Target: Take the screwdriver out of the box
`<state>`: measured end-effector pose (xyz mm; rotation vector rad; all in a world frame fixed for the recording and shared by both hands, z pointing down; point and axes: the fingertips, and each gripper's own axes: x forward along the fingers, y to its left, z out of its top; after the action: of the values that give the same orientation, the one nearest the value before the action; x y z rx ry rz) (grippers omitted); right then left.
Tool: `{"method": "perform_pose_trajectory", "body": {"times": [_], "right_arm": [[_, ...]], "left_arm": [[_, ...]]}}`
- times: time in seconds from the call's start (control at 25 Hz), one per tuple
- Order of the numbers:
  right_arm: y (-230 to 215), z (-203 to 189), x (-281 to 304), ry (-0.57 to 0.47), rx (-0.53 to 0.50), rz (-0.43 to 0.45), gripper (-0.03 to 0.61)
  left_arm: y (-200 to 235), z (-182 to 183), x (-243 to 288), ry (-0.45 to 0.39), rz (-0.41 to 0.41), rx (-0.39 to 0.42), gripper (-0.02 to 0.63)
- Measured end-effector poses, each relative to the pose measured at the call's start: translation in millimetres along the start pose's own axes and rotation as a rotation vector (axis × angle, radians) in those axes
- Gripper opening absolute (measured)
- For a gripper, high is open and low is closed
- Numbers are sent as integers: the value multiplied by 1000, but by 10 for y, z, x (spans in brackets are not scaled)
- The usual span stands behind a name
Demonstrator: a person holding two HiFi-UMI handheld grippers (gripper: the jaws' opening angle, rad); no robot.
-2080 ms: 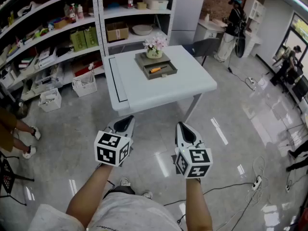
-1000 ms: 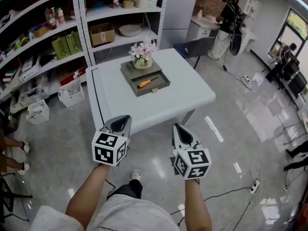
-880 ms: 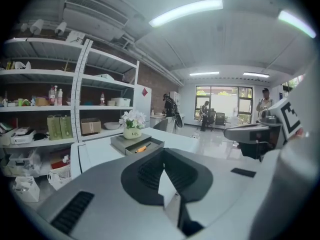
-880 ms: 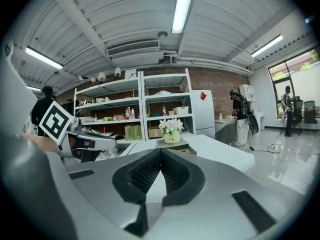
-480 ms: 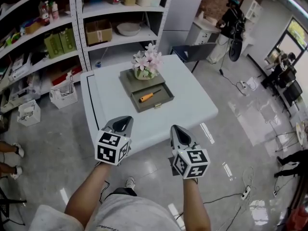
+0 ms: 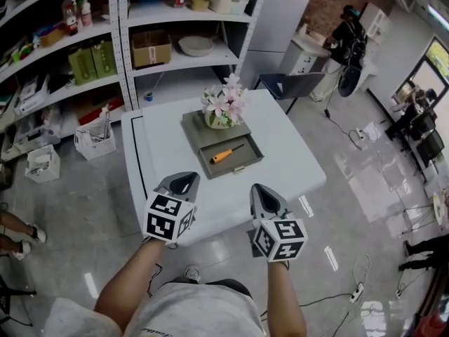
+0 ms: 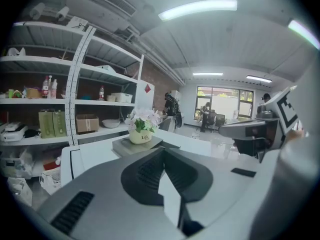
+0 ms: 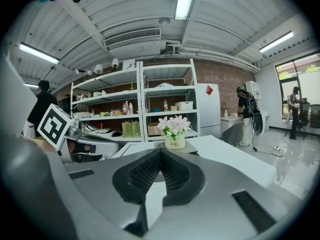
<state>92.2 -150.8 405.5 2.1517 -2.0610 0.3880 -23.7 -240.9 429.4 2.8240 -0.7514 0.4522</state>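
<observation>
1. My left tongs (image 6: 186, 177): clenched, pads together, nothing betw. them. They're up in the air, touching nothing.
2. My right tongs (image 6: 258, 187): clenched too and empty. They're beside the left pair w/ a gap betw. them, and both point toward the white worktop (image 6: 158, 153).
3. The screwdriver (image 6: 228, 153) has an orange handle & dark shaft. It lies flat on a diagonal inside the open drawer (image 6: 243, 163), well apart from both tongs.
4. The drawer belongs to a flat grey box (image 6: 198, 129) that sits approx. mid-worktop. It's pulled out toward my side.
5. A flower pot (image 6: 223, 112) w/ pale pink & white blooms stands on the box top, at its far end.
6. Behind the worktop are white shelves (image 6: 119, 30) w/ a cardboard carton (image 6: 151, 48), a bowl (image 6: 196, 45), bottles & green packs.
7. A wire basket (image 6: 95, 139) sits on the floor, left of the worktop.
8. A dark chair (image 6: 291, 85) stands at the worktop's far right corner. A person (image 6: 349, 34) in dark clothes stands farther back on the right.
</observation>
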Motion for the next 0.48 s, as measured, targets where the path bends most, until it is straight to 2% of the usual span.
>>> {"method": "perform_pose_trajectory", "body": {"times": [0.48], "right_arm": [[-422, 73, 424, -5, -5, 38, 6]], "left_arm": [[57, 14, 626, 52, -9, 22, 5]]}}
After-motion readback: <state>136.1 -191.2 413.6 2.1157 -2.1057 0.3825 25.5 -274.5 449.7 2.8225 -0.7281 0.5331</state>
